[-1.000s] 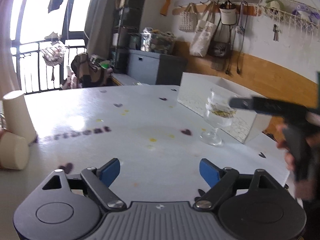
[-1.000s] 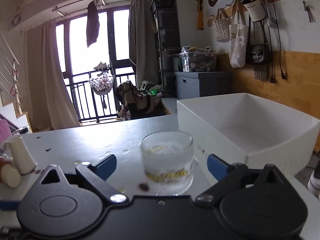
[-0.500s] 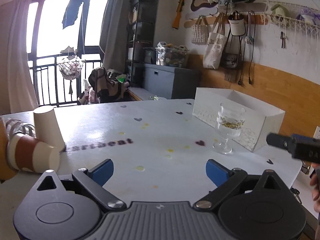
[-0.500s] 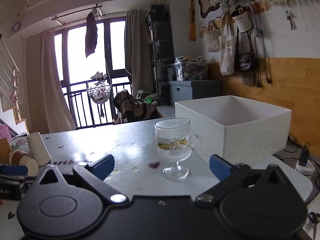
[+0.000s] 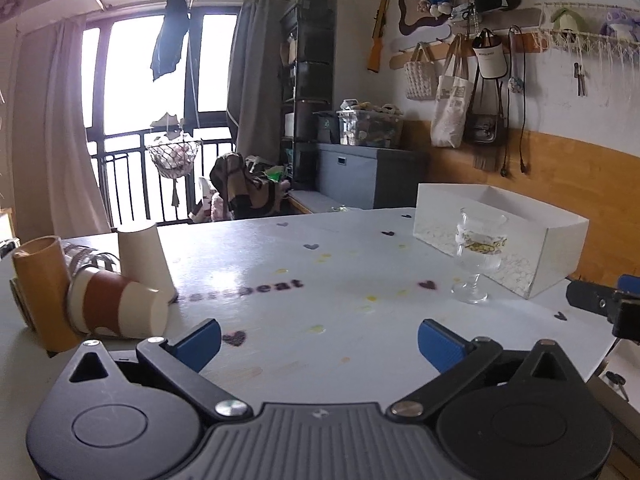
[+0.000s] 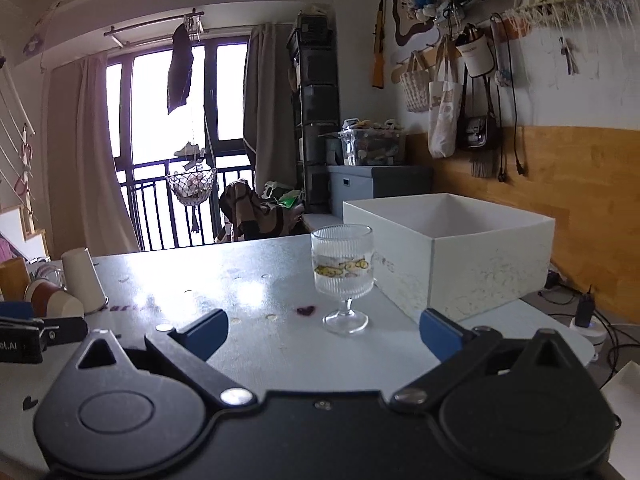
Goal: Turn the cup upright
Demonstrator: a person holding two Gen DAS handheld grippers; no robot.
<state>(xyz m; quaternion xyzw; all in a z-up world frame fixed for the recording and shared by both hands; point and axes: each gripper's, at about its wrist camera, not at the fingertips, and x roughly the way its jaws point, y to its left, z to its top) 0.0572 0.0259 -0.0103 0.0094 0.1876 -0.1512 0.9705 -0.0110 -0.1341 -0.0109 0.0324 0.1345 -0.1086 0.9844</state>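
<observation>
A clear ribbed stemmed glass cup [image 6: 343, 278] with a yellow band stands upright on its foot on the white table [image 6: 248, 280], just left of a white box [image 6: 452, 248]. It also shows in the left wrist view [image 5: 478, 254]. My right gripper [image 6: 323, 332] is open and empty, a short way in front of the cup. My left gripper [image 5: 318, 342] is open and empty over the table's near edge, far left of the cup. The right gripper's body shows at the right edge of the left wrist view [image 5: 604, 306].
At the table's left stand an upside-down white paper cup [image 5: 144, 258], a brown and white paper cup on its side [image 5: 116, 306] and an orange tube [image 5: 42, 286]. The table carries small heart stickers. Wall hooks with bags hang behind.
Both grippers have drawn back from the cup and away from each other. The right gripper was close around the cup a second ago and now stands clear of it. The cup stays upright.
</observation>
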